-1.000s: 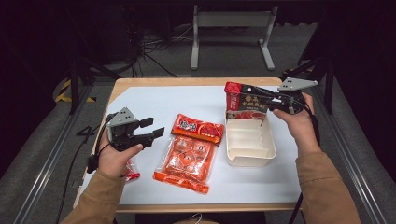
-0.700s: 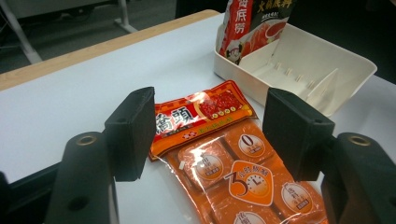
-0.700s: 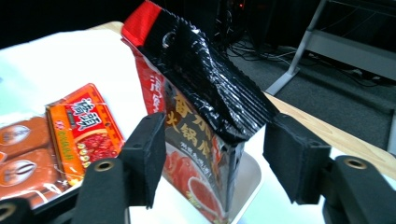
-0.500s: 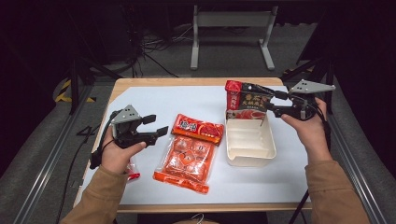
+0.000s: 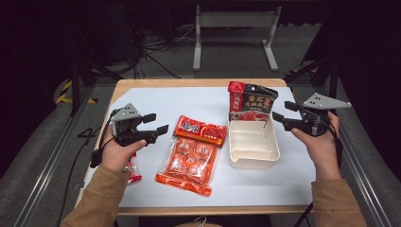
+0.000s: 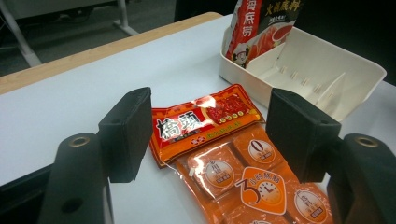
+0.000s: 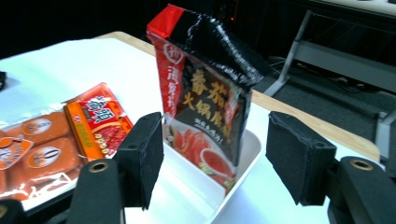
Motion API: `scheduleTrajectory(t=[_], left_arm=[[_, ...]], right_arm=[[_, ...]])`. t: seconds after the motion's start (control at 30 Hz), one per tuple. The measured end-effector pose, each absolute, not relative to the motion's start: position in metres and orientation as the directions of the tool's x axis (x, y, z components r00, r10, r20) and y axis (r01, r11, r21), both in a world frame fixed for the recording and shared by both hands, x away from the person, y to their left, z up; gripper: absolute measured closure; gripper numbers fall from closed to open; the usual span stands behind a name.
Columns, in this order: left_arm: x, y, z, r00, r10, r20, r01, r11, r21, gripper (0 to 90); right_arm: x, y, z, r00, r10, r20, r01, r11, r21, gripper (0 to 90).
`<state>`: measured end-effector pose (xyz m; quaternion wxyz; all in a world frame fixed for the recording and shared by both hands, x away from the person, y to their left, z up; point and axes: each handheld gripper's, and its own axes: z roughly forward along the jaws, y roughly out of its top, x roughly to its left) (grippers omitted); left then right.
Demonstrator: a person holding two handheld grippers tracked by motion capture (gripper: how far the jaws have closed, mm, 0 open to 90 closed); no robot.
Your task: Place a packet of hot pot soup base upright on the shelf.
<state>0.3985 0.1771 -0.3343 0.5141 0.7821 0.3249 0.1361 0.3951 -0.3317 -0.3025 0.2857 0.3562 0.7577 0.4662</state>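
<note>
A red and black pouch (image 5: 250,101) (image 7: 205,93) stands upright in the far end of a white tray (image 5: 253,142) (image 6: 327,70). My right gripper (image 5: 283,111) (image 7: 215,163) hovers just right of the pouch. It is open, its jaws have just been opening, and nothing is between them. A small red-orange packet (image 5: 201,131) (image 6: 201,121) lies across the top of a large orange packet (image 5: 187,163) (image 6: 252,186) at the table's middle. My left gripper (image 5: 156,124) (image 6: 212,123) points at them from the left. It is open, its jaws have just widened, and it holds nothing.
A white sheet (image 5: 189,99) covers the wooden table. A small red packet (image 5: 133,170) lies under the left wrist near the front left. Dark floor, rails and a metal stand (image 5: 231,19) surround the table.
The right gripper has opened off the red and black pouch and drawn back to the right; the pouch stays standing in the tray. The left jaws have spread a little.
</note>
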Motion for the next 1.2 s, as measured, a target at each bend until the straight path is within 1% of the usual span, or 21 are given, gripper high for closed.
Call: scheduleTrajectory(t=[0.3, 0.43, 0.53, 0.67, 0.87, 1.07, 1.13, 1.2], left_arm=[[0.407, 0.178, -0.334, 0.742, 0.663, -0.102, 0.351, -0.255, 0.901, 31.9], [0.410, 0.176, -0.333, 0.726, 0.683, -0.081, 0.323, -0.234, 0.917, 30.9], [0.413, 0.175, -0.333, 0.727, 0.684, -0.057, 0.301, -0.243, 0.922, 33.5], [0.417, 0.175, -0.335, 0.723, 0.689, -0.060, 0.306, -0.241, 0.921, 33.7], [0.428, 0.173, -0.342, 0.735, 0.672, -0.084, 0.325, -0.241, 0.915, 34.8], [0.442, 0.162, -0.355, 0.760, 0.647, -0.061, 0.326, -0.299, 0.897, 35.1], [0.446, 0.158, -0.359, 0.763, 0.644, -0.057, 0.332, -0.315, 0.889, 37.6], [0.452, 0.154, -0.362, 0.769, 0.638, -0.032, 0.307, -0.326, 0.894, 40.0]], right_arm=[[0.381, -0.333, -0.319, -0.576, 0.812, -0.094, 0.284, 0.306, 0.909, 36.5], [0.380, -0.334, -0.321, -0.579, 0.811, -0.081, 0.296, 0.302, 0.906, 36.6], [0.376, -0.337, -0.320, -0.572, 0.816, -0.083, 0.289, 0.295, 0.911, 36.9], [0.375, -0.338, -0.322, -0.572, 0.816, -0.085, 0.291, 0.299, 0.909, 38.3], [0.377, -0.337, -0.327, -0.567, 0.818, -0.098, 0.299, 0.315, 0.901, 38.2], [0.377, -0.336, -0.328, -0.587, 0.802, -0.110, 0.291, 0.336, 0.896, 41.5], [0.376, -0.337, -0.328, -0.593, 0.798, -0.105, 0.288, 0.332, 0.898, 43.3], [0.376, -0.339, -0.328, -0.598, 0.794, -0.107, 0.282, 0.334, 0.900, 45.0]])
